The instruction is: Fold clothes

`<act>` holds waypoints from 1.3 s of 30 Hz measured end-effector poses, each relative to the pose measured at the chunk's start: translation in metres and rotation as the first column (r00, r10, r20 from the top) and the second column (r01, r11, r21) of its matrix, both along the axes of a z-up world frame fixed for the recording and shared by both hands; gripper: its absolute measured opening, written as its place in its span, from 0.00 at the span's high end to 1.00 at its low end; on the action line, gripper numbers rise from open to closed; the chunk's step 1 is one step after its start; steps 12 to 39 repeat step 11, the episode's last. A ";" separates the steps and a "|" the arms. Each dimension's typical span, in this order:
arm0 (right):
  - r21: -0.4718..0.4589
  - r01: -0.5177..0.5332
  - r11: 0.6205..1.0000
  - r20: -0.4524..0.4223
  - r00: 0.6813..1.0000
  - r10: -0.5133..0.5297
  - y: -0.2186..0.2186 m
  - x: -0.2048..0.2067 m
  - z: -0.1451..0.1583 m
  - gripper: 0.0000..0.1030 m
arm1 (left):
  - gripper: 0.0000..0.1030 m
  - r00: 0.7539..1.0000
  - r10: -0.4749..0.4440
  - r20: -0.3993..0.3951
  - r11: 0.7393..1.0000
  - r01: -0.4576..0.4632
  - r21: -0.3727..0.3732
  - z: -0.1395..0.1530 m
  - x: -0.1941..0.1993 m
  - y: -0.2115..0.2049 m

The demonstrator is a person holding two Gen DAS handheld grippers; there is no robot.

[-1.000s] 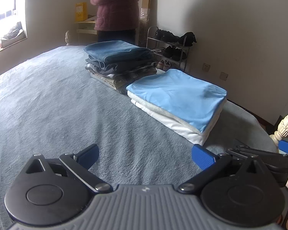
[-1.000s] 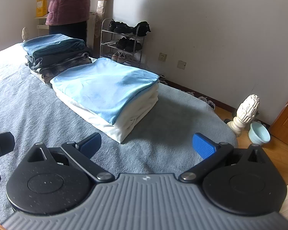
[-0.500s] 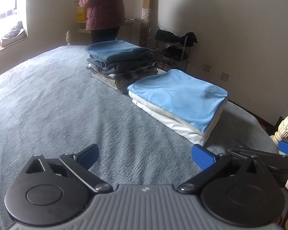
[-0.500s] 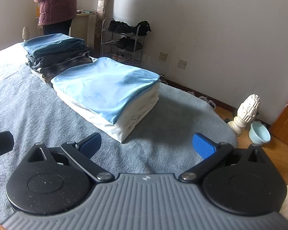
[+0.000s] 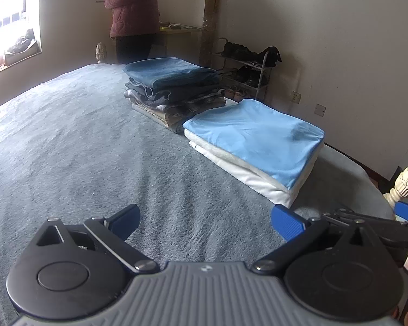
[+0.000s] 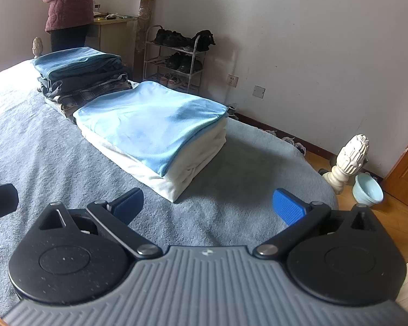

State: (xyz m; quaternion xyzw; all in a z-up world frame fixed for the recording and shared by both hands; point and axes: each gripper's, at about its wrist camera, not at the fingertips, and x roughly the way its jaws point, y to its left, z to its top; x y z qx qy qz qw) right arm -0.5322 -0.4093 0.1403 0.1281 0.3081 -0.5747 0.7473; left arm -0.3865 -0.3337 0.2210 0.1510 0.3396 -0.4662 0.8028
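Blue-topped folded stack (image 6: 152,125) lies ahead on the bed (image 5: 81,149), nearer the right gripper (image 6: 206,206) than the left gripper (image 5: 205,217), both jaws open and empty.

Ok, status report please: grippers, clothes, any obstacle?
Left hand-held gripper open, right hand-held gripper open, both empty. Light blue folded stack on bed. Nothing in the way.

I see a grey-blue textured bedspread (image 5: 81,149). On it, a light blue folded cloth (image 6: 149,125) tops white folded layers (image 6: 193,163). Behind that stack, a dark teal folded garment (image 5: 171,72) crowns a pile with grey plaid fabric (image 6: 95,93). My gripper pads (image 6: 288,206) are bright blue.
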 end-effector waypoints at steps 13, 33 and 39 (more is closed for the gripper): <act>0.004 -0.001 1.000 0.001 1.000 0.001 0.000 0.001 0.000 0.01 | 0.00 1.000 0.010 0.009 1.000 -0.010 -0.005 0.001 0.000 0.001; 0.004 -0.001 1.000 0.001 1.000 0.001 0.000 0.001 0.000 0.01 | 0.00 1.000 0.010 0.009 1.000 -0.010 -0.005 0.001 0.000 0.001; 0.004 -0.001 1.000 0.001 1.000 0.001 0.000 0.001 0.000 0.01 | 0.00 1.000 0.010 0.009 1.000 -0.010 -0.005 0.001 0.000 0.001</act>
